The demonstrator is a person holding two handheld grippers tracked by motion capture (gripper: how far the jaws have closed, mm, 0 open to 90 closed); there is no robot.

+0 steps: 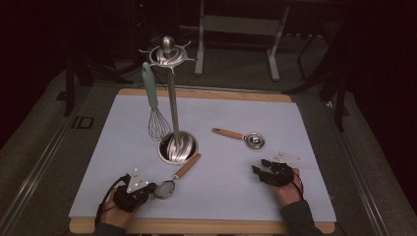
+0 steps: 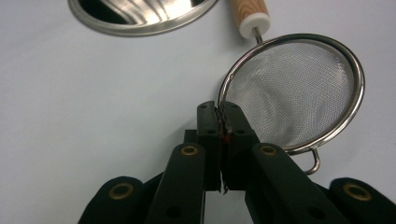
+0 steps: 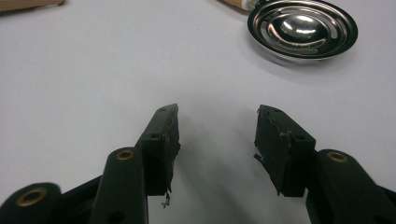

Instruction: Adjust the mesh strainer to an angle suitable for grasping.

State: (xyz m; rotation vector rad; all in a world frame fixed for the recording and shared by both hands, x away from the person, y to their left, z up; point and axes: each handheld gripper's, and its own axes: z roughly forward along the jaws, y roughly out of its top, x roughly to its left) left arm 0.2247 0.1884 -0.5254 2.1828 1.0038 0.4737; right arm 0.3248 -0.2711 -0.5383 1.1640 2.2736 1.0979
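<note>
At about seven o'clock on the white mat (image 1: 216, 191), the left gripper (image 2: 219, 116) has its jaws clamped on the wire rim of the mesh strainer (image 2: 294, 88), whose wooden handle (image 1: 188, 165) points toward one o'clock, ending just beside the steel base of the utensil stand (image 1: 178, 146). At five o'clock the right gripper (image 3: 217, 135) rests with jaws spread wide and holding nothing, and the wooden-handled metal scoop (image 1: 254, 140) lies near it toward eleven o'clock. A whisk (image 1: 156, 110) hangs from the stand.

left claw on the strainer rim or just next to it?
Touching. In the left gripper view the left claw is shut on the strainer rim, the wire pinched between the jaws with no gap.
</note>
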